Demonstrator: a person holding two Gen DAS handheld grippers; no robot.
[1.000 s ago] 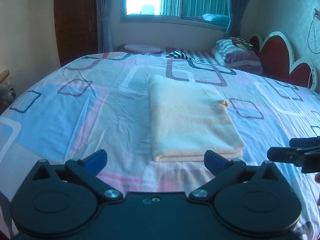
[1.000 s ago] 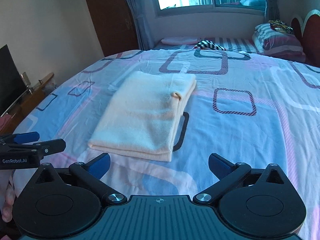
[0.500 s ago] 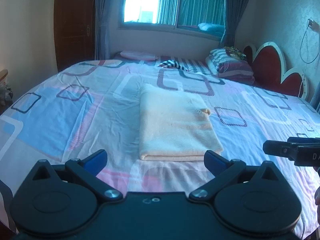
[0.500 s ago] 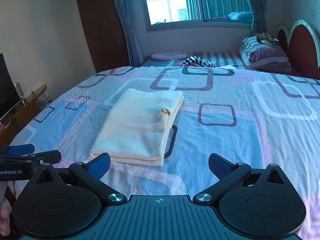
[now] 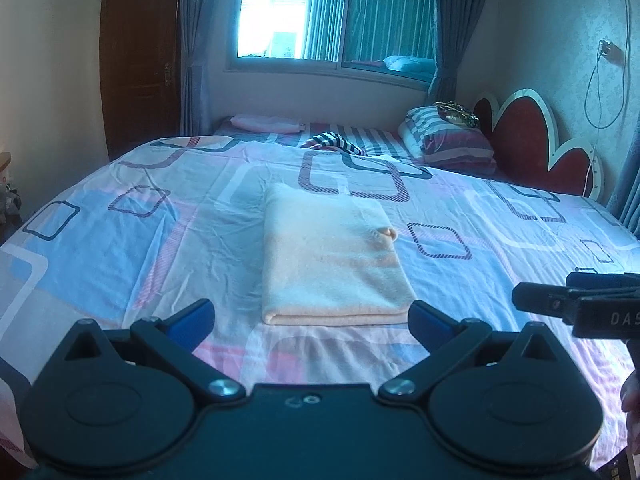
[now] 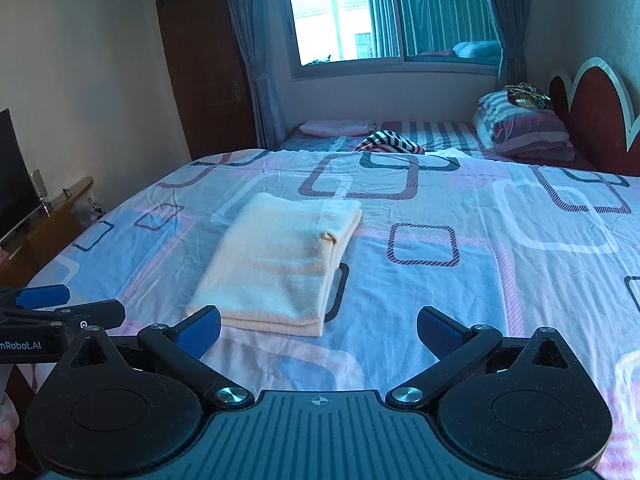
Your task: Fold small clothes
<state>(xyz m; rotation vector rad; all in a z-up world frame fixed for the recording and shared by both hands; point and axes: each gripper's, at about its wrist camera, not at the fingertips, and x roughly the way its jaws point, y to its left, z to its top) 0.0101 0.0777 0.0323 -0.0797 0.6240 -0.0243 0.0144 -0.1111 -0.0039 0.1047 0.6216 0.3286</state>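
the folded cream cloth [image 5: 332, 256] lies flat on the patterned bedsheet [image 5: 120, 240], dead ahead of the left gripper [image 5: 310, 316], its long axis running away from the jaws toward the window. the right gripper [image 6: 318, 326] sees it ahead and to its left, so the left looks nearer; both pairs of jaws stand wide apart, holding nothing.

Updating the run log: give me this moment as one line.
cloth: cream cloth folded, flat on bed sheet | left tongs: open, empty, short of cloth | right tongs: open, empty, short of cloth
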